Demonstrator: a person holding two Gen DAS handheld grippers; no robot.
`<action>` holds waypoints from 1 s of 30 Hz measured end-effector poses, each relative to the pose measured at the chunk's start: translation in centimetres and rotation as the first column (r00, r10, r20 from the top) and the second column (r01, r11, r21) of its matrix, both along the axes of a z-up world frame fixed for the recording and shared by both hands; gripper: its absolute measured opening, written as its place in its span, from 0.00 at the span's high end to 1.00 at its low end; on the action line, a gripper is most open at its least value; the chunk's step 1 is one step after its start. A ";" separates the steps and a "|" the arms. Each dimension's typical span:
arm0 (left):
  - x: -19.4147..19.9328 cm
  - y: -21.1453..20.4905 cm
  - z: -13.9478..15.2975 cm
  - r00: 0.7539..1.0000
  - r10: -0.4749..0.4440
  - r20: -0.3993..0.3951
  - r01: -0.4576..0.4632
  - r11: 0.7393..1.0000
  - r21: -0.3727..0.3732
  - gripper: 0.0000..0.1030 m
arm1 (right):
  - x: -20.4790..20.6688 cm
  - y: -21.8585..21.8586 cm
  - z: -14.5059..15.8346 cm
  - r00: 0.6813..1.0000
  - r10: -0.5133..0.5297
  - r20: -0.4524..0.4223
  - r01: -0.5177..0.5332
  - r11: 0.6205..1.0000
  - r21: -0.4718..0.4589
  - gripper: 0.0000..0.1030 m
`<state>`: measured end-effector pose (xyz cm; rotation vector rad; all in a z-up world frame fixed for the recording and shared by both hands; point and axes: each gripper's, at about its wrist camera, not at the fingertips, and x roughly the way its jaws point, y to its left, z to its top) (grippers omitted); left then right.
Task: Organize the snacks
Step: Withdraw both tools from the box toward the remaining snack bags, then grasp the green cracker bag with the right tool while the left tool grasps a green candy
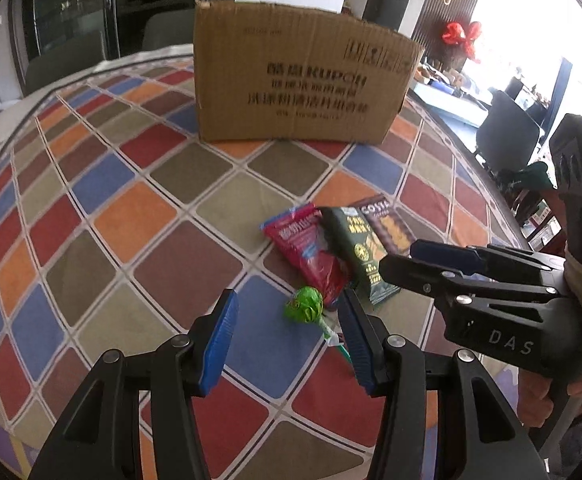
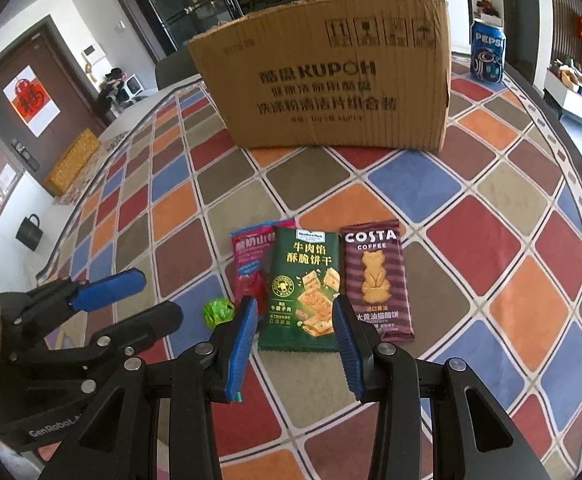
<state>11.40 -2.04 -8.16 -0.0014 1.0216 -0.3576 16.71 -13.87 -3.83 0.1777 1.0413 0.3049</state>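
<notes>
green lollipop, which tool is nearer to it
Left. The left tool is open with the green lollipop between its fingers. The right tool is open around the green biscuit packet, to the lollipop's right.

Green lollipop (image 1: 303,303), red packet (image 2: 247,268), green biscuit packet (image 2: 305,288), maroon Costa packet (image 2: 375,280) lie flat, side by side.

Table (image 2: 503,240) covered by cloth of diamond patches: red, orange, blue, olive, brown, pale seams. Landmark: cardboard box (image 2: 331,76), standing upright at far side. Pepsi can (image 2: 487,56) behind box's right corner, upright. In front of box, well apart, 3 flat packets in a row: red packet (image 2: 247,268), green biscuit packet (image 2: 305,288) overlapping its edge, Costa packet (image 2: 375,280) just beside. Green-wrapped lollipop (image 2: 218,311) lies near red packet, on the side away from box.
</notes>
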 end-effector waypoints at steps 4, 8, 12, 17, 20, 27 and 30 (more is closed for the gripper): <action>0.3 -0.4 -1.1 1.000 -0.013 -0.025 0.013 1.000 0.008 0.54 | 0.2 -0.2 -0.6 1.000 -0.010 -0.009 0.010 1.000 0.004 0.61; 0.6 -0.7 -1.7 0.999 -0.025 -0.044 0.025 1.000 -0.001 0.55 | 0.7 -0.7 -1.3 0.999 -0.026 -0.034 0.027 0.999 0.028 0.61; 1.1 -0.9 -2.2 0.998 -0.028 -0.056 0.027 1.000 -0.011 0.57 | 1.1 -0.9 -2.0 0.998 -0.032 -0.057 0.035 0.998 0.044 0.61; 1.7 -1.1 -2.5 0.997 -0.031 -0.070 0.029 0.999 -0.030 0.61 | 1.5 -1.0 -2.4 0.997 -0.033 -0.074 0.037 0.997 0.061 0.61; 1.9 -1.2 -2.7 0.996 -0.035 -0.080 0.032 0.999 -0.040 0.63 | 1.7 -0.9 -2.6 0.997 -0.030 -0.077 0.035 0.997 0.066 0.57; 2.2 -1.0 -3.6 0.993 -0.038 -0.110 0.031 0.998 -0.063 0.75 | 2.5 -0.1 -3.1 0.996 -0.025 -0.087 0.030 0.998 0.060 0.53; 2.2 -0.8 -3.6 0.994 -0.038 -0.106 0.030 0.997 -0.071 0.75 | 2.8 0.0 -3.3 0.995 -0.029 -0.093 0.034 0.998 0.059 0.52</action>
